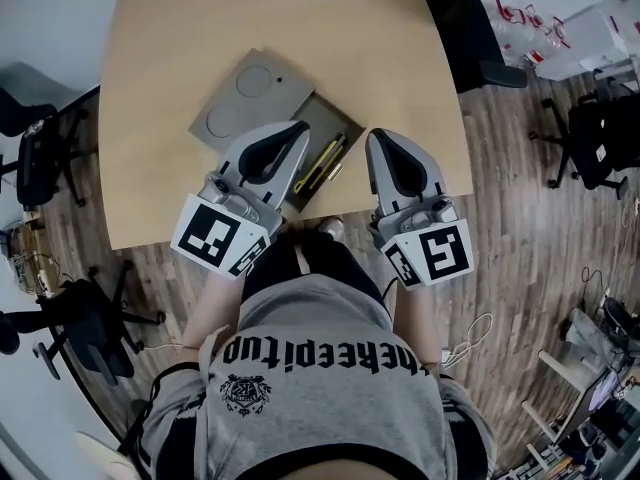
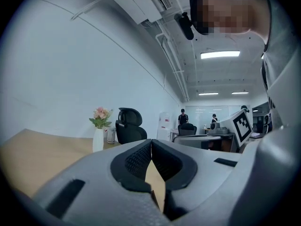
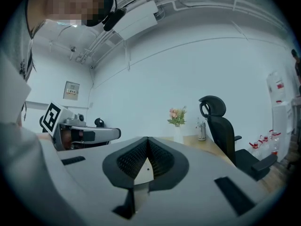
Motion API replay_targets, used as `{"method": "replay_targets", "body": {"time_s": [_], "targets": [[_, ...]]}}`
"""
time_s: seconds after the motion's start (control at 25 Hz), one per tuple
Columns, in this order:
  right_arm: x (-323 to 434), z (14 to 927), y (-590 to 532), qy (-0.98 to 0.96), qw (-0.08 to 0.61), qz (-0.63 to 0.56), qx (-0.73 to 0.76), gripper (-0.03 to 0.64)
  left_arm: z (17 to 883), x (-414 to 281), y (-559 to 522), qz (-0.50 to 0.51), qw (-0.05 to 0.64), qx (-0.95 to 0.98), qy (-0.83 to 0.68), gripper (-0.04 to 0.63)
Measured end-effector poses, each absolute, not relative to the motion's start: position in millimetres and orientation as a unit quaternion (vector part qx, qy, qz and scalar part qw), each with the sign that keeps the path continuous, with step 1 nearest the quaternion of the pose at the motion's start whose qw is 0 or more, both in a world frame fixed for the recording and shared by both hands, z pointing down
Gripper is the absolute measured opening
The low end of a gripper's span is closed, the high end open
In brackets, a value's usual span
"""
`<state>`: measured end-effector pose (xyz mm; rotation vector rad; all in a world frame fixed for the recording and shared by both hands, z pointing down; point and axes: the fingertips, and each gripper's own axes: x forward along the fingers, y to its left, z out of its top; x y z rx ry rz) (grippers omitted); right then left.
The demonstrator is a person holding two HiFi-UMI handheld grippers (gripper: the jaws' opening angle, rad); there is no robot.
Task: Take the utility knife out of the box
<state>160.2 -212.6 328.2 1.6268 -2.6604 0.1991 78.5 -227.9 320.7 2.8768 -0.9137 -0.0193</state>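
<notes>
Weight should be no trouble: the utility knife is a slim yellow-and-black tool, likely light and rigid, so it should not flex or sag when lifted. Its smooth casing could slip or swivel between hard pads, and the blade end should not be pinched at all. The best hold is probably across the middle of the handle, on its two long sides, so that it comes up level. It lies on a slant in the open part of the grey box, whose lid sits off to the far left. The box rests near the middle of the table's near edge. Its walls look close to the knife, so there may be little room for jaws on either side, and the handle may have to be tipped or nudged first. The left gripper has its jaws pressed together on nothing and overlaps the near-left part of the box. The right gripper is likewise closed and empty, just to the right of the box. Much is hidden: the left gripper covers the knife's near end and that side of the tray. Which end carries the blade, or whether it is drawn in, is too small to tell. How deep the box is and whether the lid slides or hinges cannot be judged. Both gripper views look level across the room, past a vase of flowers, and show neither box nor knife.
</notes>
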Motion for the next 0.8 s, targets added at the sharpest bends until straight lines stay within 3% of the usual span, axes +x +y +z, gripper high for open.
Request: {"method": "replay_targets", "body": {"time_s": [0.8], "targets": [[160.0,385.1,-236.8,-0.863,0.032,0.130,0.487,0.006,396.4,84.8,-239.5,0.065,0.123,0.935,-0.326,0.018]]}}
